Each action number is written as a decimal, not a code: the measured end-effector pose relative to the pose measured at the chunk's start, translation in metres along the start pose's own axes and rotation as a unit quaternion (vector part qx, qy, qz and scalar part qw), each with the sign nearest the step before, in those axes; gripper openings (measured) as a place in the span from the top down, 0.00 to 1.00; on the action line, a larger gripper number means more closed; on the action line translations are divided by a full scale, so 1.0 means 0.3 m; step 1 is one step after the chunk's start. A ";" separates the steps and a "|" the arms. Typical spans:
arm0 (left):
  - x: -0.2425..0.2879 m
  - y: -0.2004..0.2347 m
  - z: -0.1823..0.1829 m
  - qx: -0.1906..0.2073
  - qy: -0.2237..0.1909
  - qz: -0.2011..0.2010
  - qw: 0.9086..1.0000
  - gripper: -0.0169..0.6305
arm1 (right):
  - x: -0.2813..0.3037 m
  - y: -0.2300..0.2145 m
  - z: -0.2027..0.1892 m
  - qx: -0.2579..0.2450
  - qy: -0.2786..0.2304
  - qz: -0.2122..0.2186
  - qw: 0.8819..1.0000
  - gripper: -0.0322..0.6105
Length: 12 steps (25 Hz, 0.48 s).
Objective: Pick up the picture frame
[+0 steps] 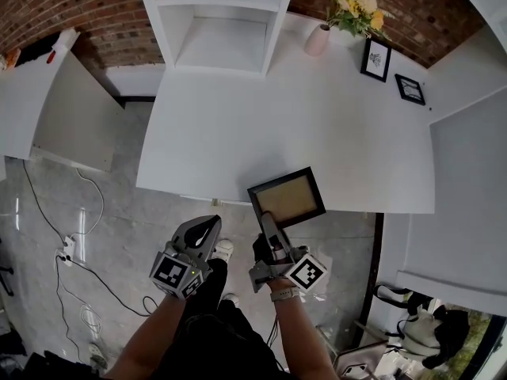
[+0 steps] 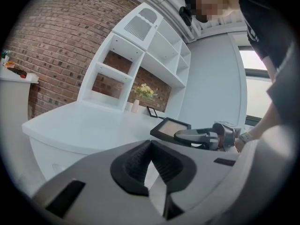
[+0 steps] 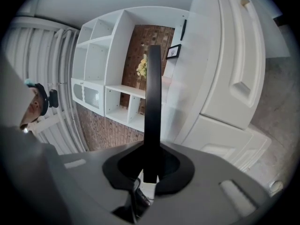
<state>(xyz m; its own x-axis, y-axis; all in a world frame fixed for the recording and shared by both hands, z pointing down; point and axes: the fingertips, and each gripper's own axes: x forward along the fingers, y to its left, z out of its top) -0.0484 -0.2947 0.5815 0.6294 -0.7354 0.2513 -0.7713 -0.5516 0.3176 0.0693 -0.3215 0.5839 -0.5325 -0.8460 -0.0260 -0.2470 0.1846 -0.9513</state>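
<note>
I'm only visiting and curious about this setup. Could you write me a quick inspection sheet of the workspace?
Surface: white table, nothing spilled on it.
Job's things: picture frame at the table's near edge, partly past it.
Clutter: vase of flowers and two small framed pictures at the far right.
Grippers: right gripper has its jaws shut on the picture frame's near side; left gripper has its jaws together, empty, off the table.
Cables: cables and a power strip on the floor at left.
Surroundings: white shelf unit, brick wall.
</note>
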 end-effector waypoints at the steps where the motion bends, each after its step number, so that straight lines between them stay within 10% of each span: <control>1: 0.000 -0.007 0.004 0.001 -0.002 -0.002 1.000 0.96 | -0.007 0.006 0.005 -0.005 -0.001 0.000 1.000 0.89; 12: -0.029 -0.054 0.072 0.018 -0.025 -0.006 1.000 0.96 | -0.105 0.070 0.047 -0.101 -0.004 -0.038 0.994 0.89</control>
<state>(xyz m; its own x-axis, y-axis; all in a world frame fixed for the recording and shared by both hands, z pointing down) -0.0435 -0.2878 0.5544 0.6335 -0.7469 0.2022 -0.7676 -0.5736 0.2860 0.0923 -0.2981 0.5604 -0.5006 -0.8647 0.0406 -0.4441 0.2163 -0.8695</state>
